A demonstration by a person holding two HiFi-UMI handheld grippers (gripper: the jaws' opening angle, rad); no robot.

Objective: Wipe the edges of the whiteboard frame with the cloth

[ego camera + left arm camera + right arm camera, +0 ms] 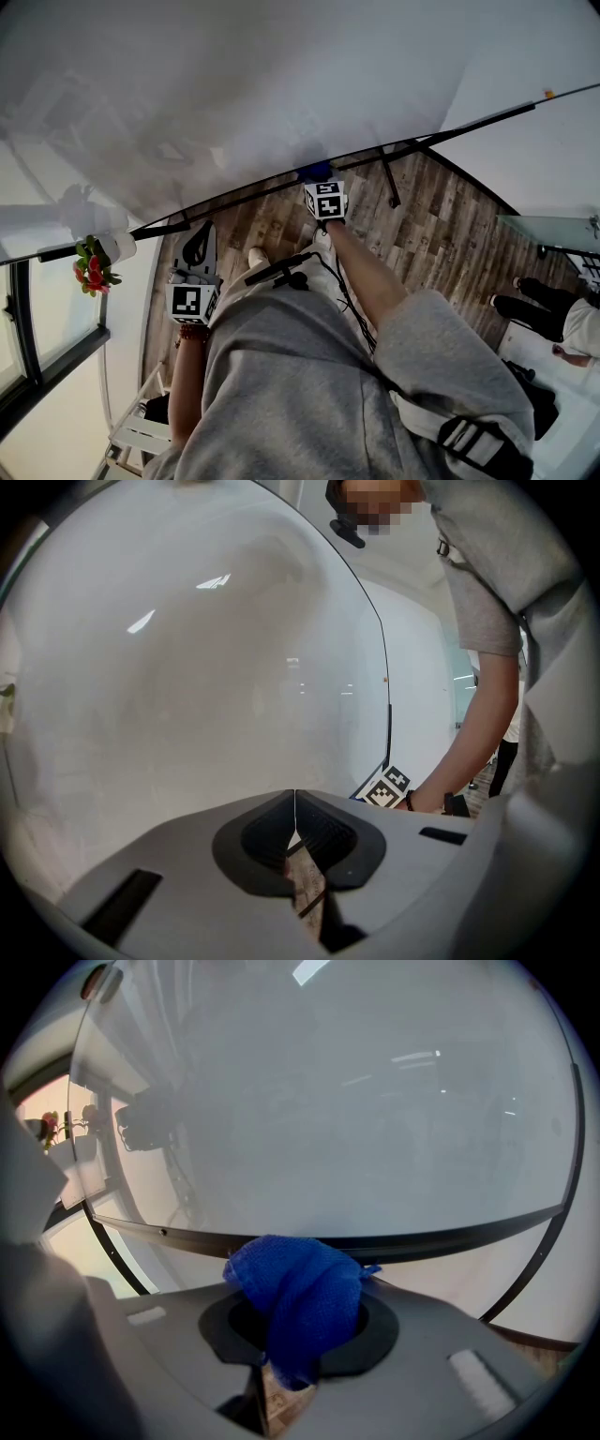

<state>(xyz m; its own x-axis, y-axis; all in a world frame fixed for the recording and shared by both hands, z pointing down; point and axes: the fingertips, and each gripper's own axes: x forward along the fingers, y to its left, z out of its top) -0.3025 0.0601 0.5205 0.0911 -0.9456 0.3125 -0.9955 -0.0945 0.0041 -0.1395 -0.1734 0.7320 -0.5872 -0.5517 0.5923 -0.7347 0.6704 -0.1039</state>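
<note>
The whiteboard (234, 84) fills the top of the head view, and its black bottom frame edge (244, 197) slants across the middle. My right gripper (319, 183) is shut on a bunched blue cloth (314, 172) that sits right at this edge. In the right gripper view the cloth (298, 1302) bulges out of the jaws just below the frame (394, 1241). My left gripper (197, 236) hangs low at the left, away from the frame. In its own view the left gripper (294, 810) is shut on nothing and faces the board surface (187, 686).
A pot of red flowers (94, 267) stands on the sill by the window at left. A black stand leg (389, 183) crosses the wood floor (441, 225). Another person (553, 323) is at the right. A white shelf (141, 433) is at the lower left.
</note>
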